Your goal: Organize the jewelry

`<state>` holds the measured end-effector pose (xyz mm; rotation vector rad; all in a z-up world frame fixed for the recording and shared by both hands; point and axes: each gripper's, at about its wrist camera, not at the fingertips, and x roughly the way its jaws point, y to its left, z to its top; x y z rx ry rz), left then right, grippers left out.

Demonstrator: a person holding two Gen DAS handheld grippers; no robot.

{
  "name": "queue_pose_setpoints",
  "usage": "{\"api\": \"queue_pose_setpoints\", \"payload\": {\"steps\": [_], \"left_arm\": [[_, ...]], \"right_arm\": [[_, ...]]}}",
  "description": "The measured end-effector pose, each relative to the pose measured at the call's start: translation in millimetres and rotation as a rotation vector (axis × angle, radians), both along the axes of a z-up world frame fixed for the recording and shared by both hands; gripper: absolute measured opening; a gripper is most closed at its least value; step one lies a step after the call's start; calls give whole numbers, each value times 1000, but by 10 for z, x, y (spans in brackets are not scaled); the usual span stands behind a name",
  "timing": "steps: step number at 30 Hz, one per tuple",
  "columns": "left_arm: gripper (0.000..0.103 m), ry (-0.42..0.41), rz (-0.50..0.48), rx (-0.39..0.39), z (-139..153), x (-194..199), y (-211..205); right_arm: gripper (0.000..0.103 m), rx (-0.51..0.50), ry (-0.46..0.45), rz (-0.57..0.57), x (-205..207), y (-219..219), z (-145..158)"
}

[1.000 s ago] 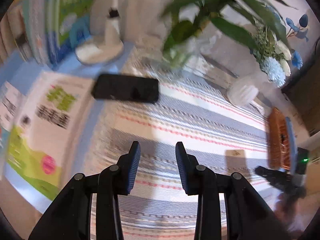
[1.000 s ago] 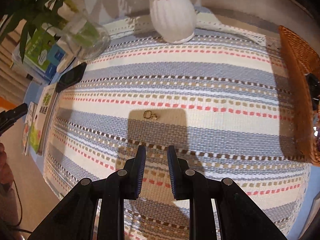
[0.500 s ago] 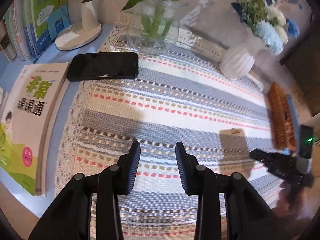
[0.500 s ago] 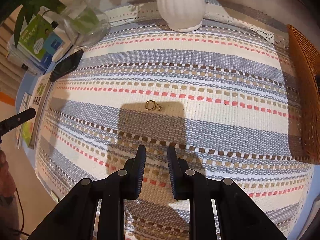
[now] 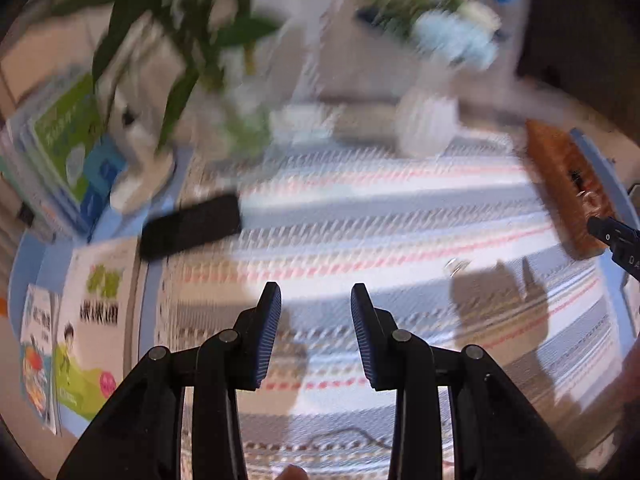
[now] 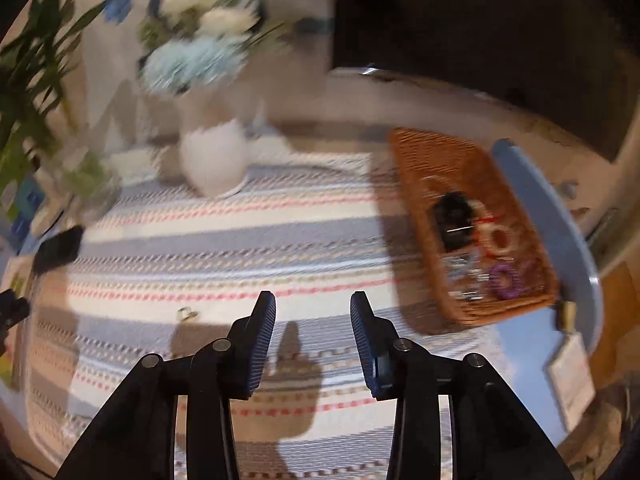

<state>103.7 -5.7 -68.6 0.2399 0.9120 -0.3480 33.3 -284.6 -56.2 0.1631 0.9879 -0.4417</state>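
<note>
A small gold earring [image 6: 187, 313] lies on the striped cloth [image 6: 240, 240], left of and just ahead of my right gripper [image 6: 313, 308], which is open and empty above the cloth. The earring shows faintly in the left wrist view [image 5: 456, 265]. A wicker tray [image 6: 416, 168] at the right holds a black hair tie [image 6: 452, 216], a cream ring-shaped piece, a purple hair tie [image 6: 505, 280] and other small items. My left gripper [image 5: 316, 300] is open and empty over the cloth's left part. The tray also shows edge-on [image 5: 556, 184]. Both views are blurred.
A white vase [image 6: 214, 160] with blue and white flowers stands at the back. A glass vase with a green plant [image 5: 244, 132], a black phone [image 5: 192, 226], a lamp base [image 5: 140, 180] and books [image 5: 96, 320] sit at the left. A small tag [image 6: 570, 376] lies right of the tray.
My right gripper has opened wide and swung to the right, bringing the wicker tray into view. My left gripper has pulled back and tilted up; its view is now blurred.
</note>
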Motion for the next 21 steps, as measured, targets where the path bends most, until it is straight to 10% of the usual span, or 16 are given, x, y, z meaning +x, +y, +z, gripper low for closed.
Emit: {"api": "queue_pose_setpoints", "payload": {"steps": [6, 21], "left_arm": [[86, -143, -213, -127, 570, -228, -557], [86, -54, -481, -84, 475, -420, -2176]], "right_arm": [[83, -162, -136, -163, -444, -243, 535], [83, -81, 126, -282, -811, -851, 137]]}}
